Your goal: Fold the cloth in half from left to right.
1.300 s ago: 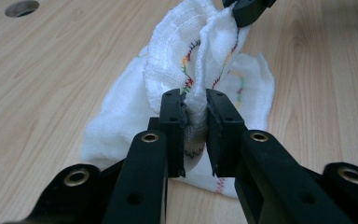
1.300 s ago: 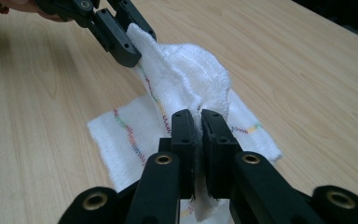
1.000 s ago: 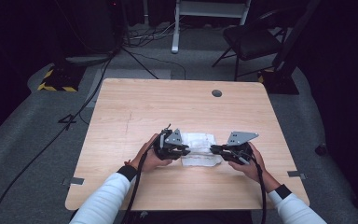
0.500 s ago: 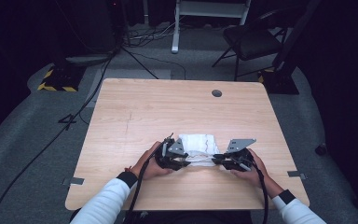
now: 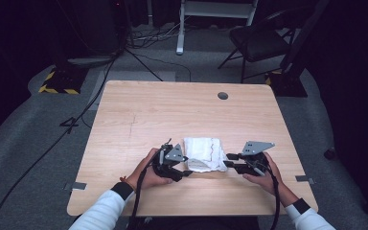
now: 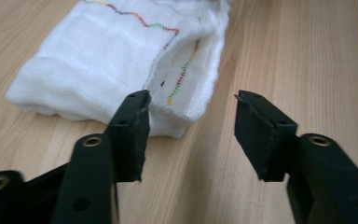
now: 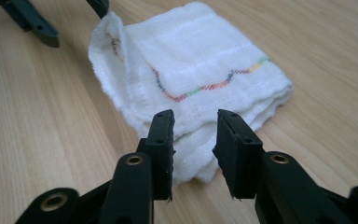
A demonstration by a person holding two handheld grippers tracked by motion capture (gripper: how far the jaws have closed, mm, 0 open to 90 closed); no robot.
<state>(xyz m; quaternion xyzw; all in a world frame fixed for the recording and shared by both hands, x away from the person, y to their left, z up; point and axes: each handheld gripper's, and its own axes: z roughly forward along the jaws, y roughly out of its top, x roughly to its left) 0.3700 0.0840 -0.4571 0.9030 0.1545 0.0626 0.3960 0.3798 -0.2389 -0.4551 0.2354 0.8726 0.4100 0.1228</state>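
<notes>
A folded white cloth (image 5: 203,154) with a coloured stitched line lies on the desk (image 5: 172,110), nearer its front edge than its back. The left gripper (image 5: 188,172) sits just beside the cloth's left edge, its jaws released and just now opening. The right gripper (image 5: 227,160) sits at the cloth's right edge, its jaws also parted and just now opening, nothing pressed between them.

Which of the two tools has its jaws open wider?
The left tool: its jaws stand well apart beside the folded white cloth. The right tool leaves a narrower gap, with the cloth's edge showing between its jaws.
</notes>
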